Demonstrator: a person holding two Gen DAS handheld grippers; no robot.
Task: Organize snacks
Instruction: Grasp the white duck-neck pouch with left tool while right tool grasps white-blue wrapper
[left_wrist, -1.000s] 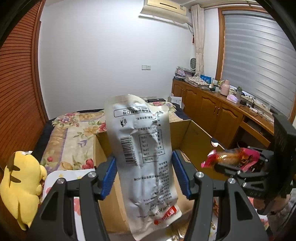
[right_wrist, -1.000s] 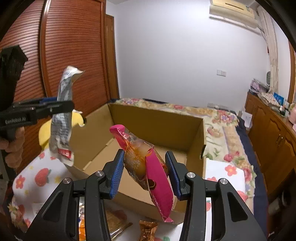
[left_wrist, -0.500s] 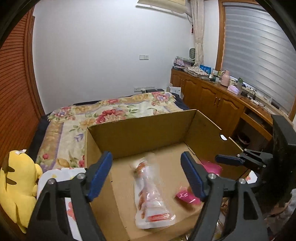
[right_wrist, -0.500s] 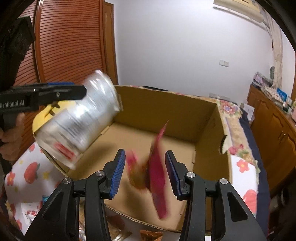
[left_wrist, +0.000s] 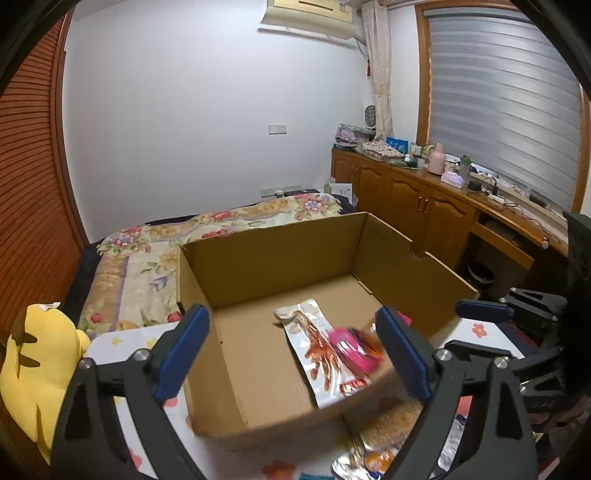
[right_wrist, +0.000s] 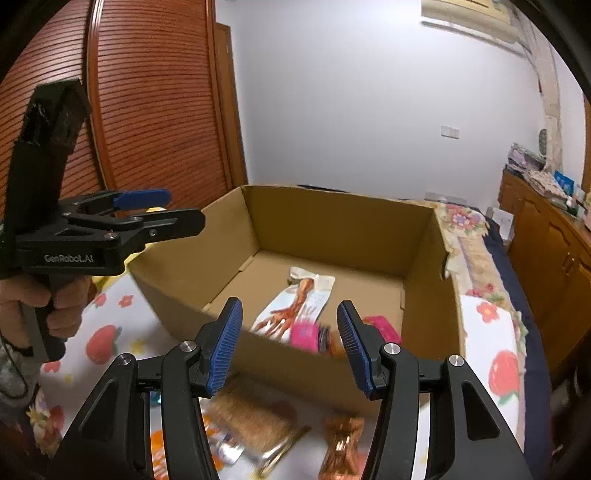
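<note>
Right wrist shows both packets in the box (right_wrist: 332, 229); your left hand-held gripper (left_wrist: 295, 350) is opening empty, your right hand-held gripper (right_wrist: 290, 345) gapes empty, so next reach for the loose snacks (right_wrist: 255, 424).

Soft, even indoor light is filling both views, leaving the white wall (left_wrist: 192, 122) bright and casting only faint shadows inside the cardboard box (left_wrist: 258, 258). The fisheye lenses are bending straight lines hard toward the edges, and dark vignetting is closing off the corners. The pink snack packet (right_wrist: 310, 334) is smearing with motion blur, and the wrappers (right_wrist: 258, 424) nearest the lens are looking soft.
</note>
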